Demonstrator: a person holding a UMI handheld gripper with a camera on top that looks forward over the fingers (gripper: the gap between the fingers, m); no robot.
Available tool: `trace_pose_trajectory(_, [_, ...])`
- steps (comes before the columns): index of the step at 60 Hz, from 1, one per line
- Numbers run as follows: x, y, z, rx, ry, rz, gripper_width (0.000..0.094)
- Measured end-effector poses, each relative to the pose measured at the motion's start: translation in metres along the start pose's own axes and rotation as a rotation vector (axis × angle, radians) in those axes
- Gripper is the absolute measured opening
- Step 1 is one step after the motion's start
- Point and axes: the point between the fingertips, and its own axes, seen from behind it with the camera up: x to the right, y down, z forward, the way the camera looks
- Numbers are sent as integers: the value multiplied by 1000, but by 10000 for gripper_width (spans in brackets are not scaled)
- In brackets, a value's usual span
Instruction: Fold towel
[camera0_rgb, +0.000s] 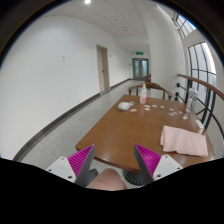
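A pale pink towel (185, 141) lies folded flat on the brown wooden table (140, 125), ahead and to the right of my fingers. My gripper (114, 160) is open and empty, raised near the table's near edge, with its magenta pads (82, 158) spread wide. A rounded pinkish shape (108, 181) shows low between the fingers; I cannot tell what it is.
Small white items (125, 105) and a bottle (143, 95) stand at the table's far end, with more small things (181, 114) at its right. Chairs (190, 100) and windows line the right side. A grey floor and white wall with doors (103, 68) lie on the left.
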Motion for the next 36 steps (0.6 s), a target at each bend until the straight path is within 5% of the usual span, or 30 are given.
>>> trace_pose_trajectory(21, [95, -14, 27, -25, 159, 15, 815])
trace_pose_trajectory(36, [217, 4, 94, -148, 307, 30, 743])
